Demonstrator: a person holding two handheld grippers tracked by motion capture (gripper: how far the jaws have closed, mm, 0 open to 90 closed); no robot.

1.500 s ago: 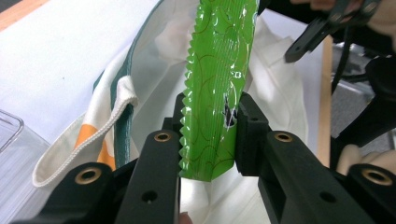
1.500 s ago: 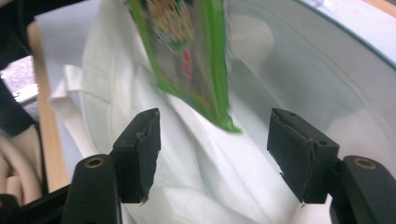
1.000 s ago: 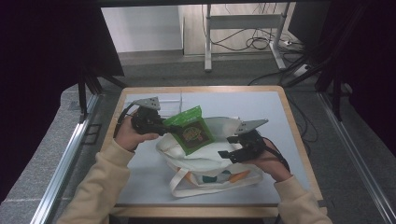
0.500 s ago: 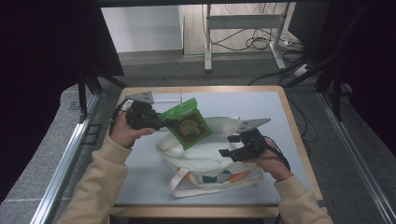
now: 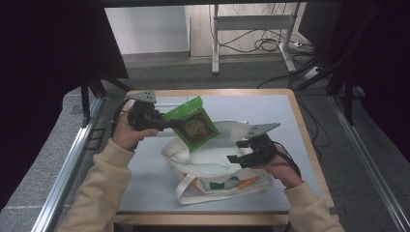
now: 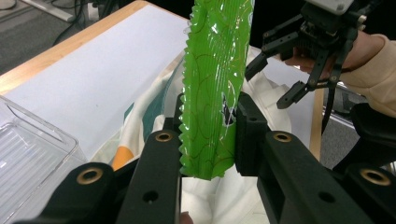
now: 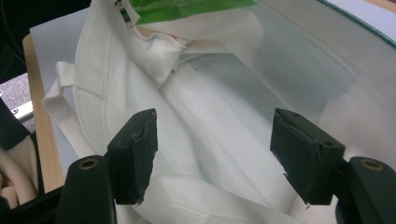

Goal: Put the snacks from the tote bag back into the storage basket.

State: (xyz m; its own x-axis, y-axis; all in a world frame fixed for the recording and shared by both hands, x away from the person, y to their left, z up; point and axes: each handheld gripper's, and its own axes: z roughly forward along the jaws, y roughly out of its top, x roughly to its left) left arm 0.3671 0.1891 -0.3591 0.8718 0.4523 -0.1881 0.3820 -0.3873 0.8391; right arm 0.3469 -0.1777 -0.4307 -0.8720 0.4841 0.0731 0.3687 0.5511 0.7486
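The left gripper (image 6: 208, 135) grips the green snack packet (image 6: 215, 79) above the white cloth bag (image 5: 212, 162), while the right gripper (image 7: 215, 154) stands open over the bag's mouth.

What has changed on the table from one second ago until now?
The left gripper, shut on the green snack packet, drew the packet away from the white tote bag toward the table's far left. The right gripper stays open at the bag's mouth, and the bag lies as before.
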